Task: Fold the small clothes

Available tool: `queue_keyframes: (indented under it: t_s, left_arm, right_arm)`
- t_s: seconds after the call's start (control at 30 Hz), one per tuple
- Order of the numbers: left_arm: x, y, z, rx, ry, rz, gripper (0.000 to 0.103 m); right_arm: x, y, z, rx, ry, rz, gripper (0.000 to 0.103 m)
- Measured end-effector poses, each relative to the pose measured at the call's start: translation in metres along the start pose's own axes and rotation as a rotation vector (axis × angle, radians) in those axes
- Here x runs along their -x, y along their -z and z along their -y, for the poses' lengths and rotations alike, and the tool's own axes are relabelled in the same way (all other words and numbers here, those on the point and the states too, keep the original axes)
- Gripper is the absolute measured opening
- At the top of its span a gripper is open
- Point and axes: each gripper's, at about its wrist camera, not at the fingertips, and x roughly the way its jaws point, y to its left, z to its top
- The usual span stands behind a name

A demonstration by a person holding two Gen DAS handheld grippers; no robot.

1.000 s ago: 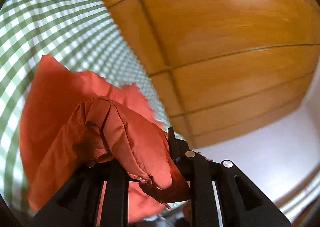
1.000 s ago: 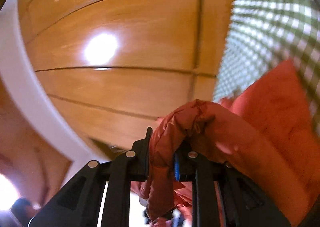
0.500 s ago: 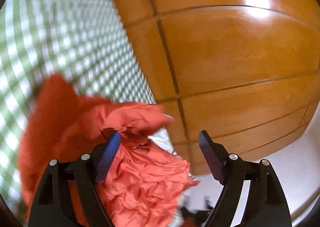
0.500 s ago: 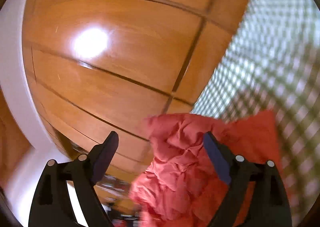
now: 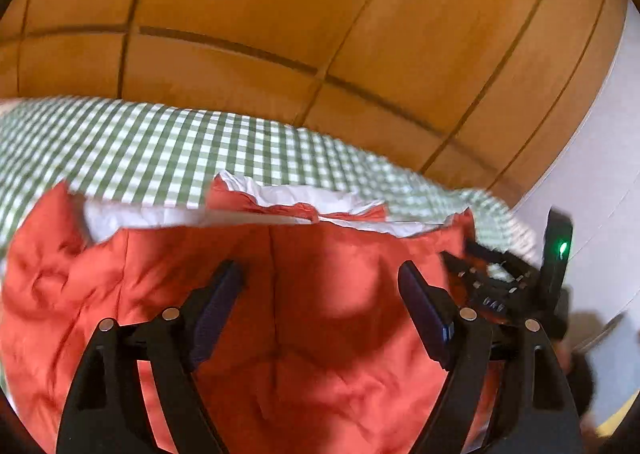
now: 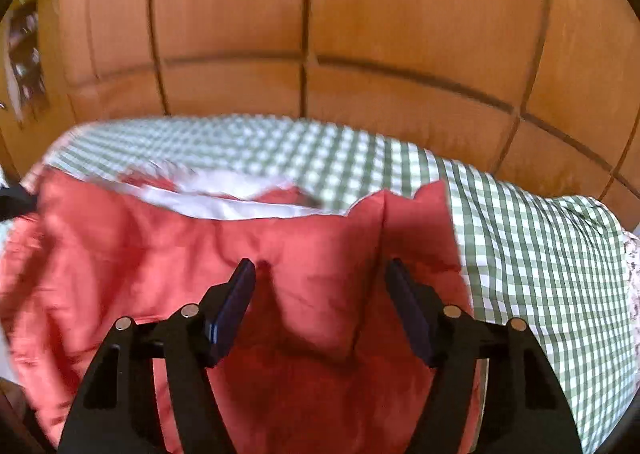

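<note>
A red-orange padded garment [image 5: 304, 314] with a white lining [image 5: 280, 205] along its far edge lies spread on a green-and-white checked cloth [image 5: 160, 149]. My left gripper [image 5: 320, 274] is open and empty, just above the garment's middle. The same garment [image 6: 248, 254] fills the lower part of the right wrist view, its white lining [image 6: 224, 201] at the far edge. My right gripper [image 6: 320, 270] is open and empty above the garment's right part. The right gripper's body [image 5: 520, 282] shows at the right of the left wrist view.
The checked cloth [image 6: 520, 238] extends past the garment to the right and far side. An orange-brown panelled surface [image 5: 320, 13] with dark seams rises behind the cloth. A white wall [image 5: 600, 173] stands at the far right.
Both grippers held bunched garment fabric a second ago, then opened and let it go. The garment now lies spread flat on the checked cloth, with both grippers over it.
</note>
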Motion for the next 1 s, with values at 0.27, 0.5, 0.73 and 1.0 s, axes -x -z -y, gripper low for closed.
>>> queue_keyframes:
  t_s: [0.27,0.5,0.73,1.0]
  left_arm:
    - [-0.053,0.013,-0.071,0.051,-0.004,-0.031,0.073]
    - [-0.052,0.025,-0.081,0.077,0.04,0.017,0.072]
    - [-0.024,0.019,-0.037,0.057,-0.037,0.051,0.072]
    - [-0.033,0.0,0.055,-0.15,-0.065,0.102,0.083]
  right_arm:
    - [-0.036,0.025,0.048,-0.272,-0.13,0.015,0.074]
    - [-0.024,0.031,0.044,-0.292,-0.139,0.075,0.078]
    - [-0.024,0.031,0.039,-0.281,-0.128,0.089,0.081]
    - [-0.024,0.031,0.037,-0.275,-0.134,0.088,0.085]
